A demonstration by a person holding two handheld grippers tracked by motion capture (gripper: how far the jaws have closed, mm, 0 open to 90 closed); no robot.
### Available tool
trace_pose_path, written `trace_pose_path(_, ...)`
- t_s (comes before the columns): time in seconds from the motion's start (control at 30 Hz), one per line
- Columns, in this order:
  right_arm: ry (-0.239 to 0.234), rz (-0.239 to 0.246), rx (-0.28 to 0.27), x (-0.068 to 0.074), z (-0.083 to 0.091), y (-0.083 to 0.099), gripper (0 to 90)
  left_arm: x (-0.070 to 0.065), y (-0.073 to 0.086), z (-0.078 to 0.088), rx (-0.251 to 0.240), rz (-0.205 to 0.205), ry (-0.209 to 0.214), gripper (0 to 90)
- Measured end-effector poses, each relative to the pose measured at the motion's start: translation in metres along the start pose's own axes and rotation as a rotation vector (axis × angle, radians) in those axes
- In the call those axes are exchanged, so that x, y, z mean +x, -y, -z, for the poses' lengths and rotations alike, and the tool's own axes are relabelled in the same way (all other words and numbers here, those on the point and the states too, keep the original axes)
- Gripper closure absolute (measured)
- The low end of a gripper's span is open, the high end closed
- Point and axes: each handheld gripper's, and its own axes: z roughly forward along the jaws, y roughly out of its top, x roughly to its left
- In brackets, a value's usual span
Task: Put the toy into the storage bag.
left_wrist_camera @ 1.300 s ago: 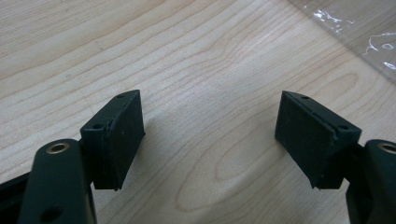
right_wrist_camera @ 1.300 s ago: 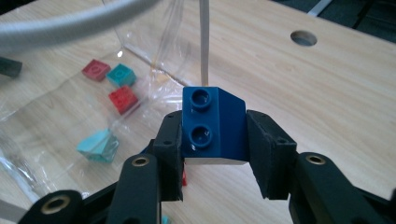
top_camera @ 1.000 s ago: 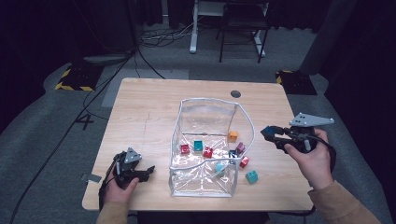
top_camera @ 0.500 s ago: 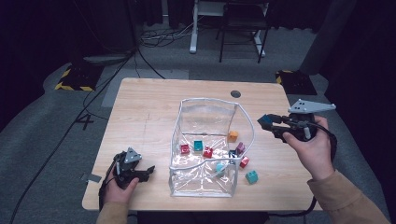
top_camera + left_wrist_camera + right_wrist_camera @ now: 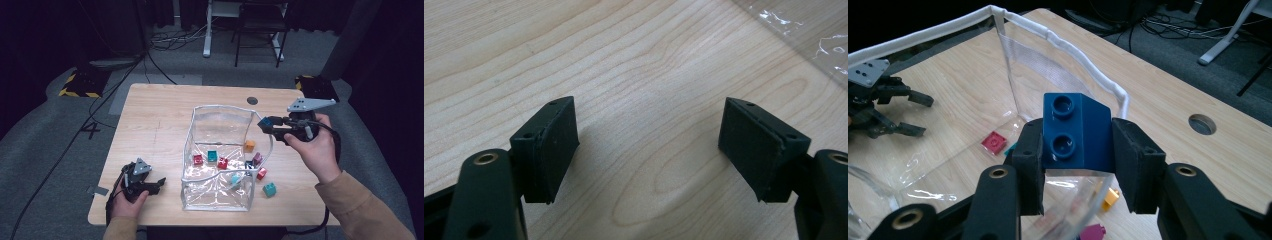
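Wooden table (image 5: 155,125), pale, with a round grommet hole (image 5: 252,100) near the far edge. At its middle, a clear plastic bag (image 5: 220,117) with a white piped rim, standing open. Inside on the bag floor, small bricks: red (image 5: 198,159), teal (image 5: 212,156), another red (image 5: 222,163), purple (image 5: 257,158). Outside, on the wood beside the bag's right wall, an orange brick (image 5: 249,146) and a green brick (image 5: 269,189). Right gripper (image 5: 266,123), held aloft above the bag's right rim, clamped on a dark blue brick (image 5: 1077,132), studs facing the camera, pads pressed on both its sides. Left gripper (image 5: 159,182), low at the table's near-left corner, well apart from the bag, jaws wide apart over bare wood, gripping nothing.
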Motion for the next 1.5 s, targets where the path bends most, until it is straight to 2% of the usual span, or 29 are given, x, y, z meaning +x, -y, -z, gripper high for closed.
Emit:
trace_pose_path(0.67, -0.084, 0.055, 0.045, 0.032, -0.050, -0.040, 59.2, 0.000, 0.000, 0.000, -0.002, 0.002, 0.002, 24.2)
trace_pose_path(0.83, -0.112, 0.046, 0.057, 0.037, -0.062, -0.045, 59.2, 0.000, 0.000, 0.000, -0.002, 0.002, 0.002, 24.3)
trace_pose_path(1.23, -0.159, 0.037, 0.112, 0.050, -0.098, -0.047, 59.2, 0.000, 0.000, 0.000, -0.002, 0.002, 0.003, 24.2)
trace_pose_path(1.5, -0.181, 0.042, 0.191, 0.059, -0.123, -0.040, 59.2, 0.000, 0.000, 0.000, -0.001, 0.002, 0.003, 24.3)
